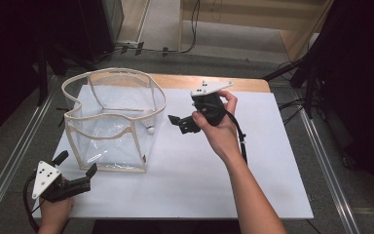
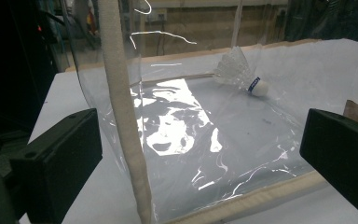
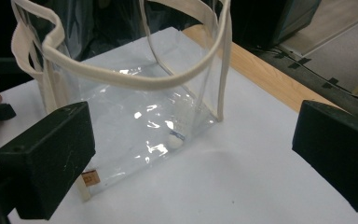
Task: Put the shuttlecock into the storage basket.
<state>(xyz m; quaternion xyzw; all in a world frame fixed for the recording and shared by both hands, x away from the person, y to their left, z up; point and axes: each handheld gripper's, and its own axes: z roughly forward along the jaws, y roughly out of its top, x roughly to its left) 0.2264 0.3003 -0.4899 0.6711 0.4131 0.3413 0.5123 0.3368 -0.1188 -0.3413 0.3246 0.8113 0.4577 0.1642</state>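
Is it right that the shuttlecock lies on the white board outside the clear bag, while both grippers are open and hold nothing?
Not quite. The shuttlecock lies inside the clear bag, on its bottom, as the right gripper view shows. The left gripper and right gripper are indeed open and empty.

Clear bag [image 1: 112,122] on white table [image 1: 199,175]

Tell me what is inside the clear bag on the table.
The clear bag holds one white shuttlecock, lying on the bag's floor near a corner, cork end on the bottom. The walls are see-through, so little is hidden; glare on the plastic blurs part of the floor.
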